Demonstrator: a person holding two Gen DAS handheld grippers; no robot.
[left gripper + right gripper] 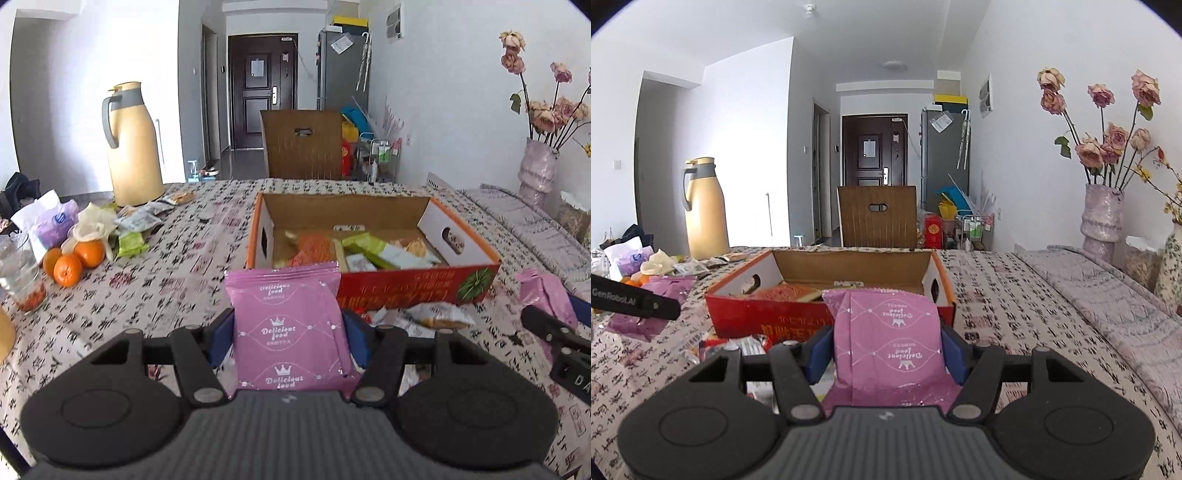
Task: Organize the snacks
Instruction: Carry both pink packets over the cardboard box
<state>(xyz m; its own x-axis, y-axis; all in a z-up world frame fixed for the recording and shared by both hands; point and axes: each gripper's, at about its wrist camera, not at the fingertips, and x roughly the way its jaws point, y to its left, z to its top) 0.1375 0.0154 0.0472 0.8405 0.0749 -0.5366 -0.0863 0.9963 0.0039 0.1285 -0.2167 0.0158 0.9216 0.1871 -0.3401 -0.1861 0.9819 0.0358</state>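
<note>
1. Far left of the table: one glass (20, 273), three oranges (72, 260), one green snack packet (131, 243), one yellow thermos jug (131, 147) behind them.
2. My left gripper (288, 332) is clamped on one pink snack packet (291, 328); both blue pads press its sides. The packet stands upright, raised above the tablecloth (166, 288), just in front of the box.
3. Centre: one open cardboard box (413, 284), red outside, with several loose snack packets inside; I cannot count them exactly. A few more lie on the cloth against its near wall.
4. My right gripper (886, 350) is closed on a second pink snack packet (890, 343), print upside down, held before the box's near right corner.
5. Far right: one pink vase (1102, 214) of dried roses.
</note>
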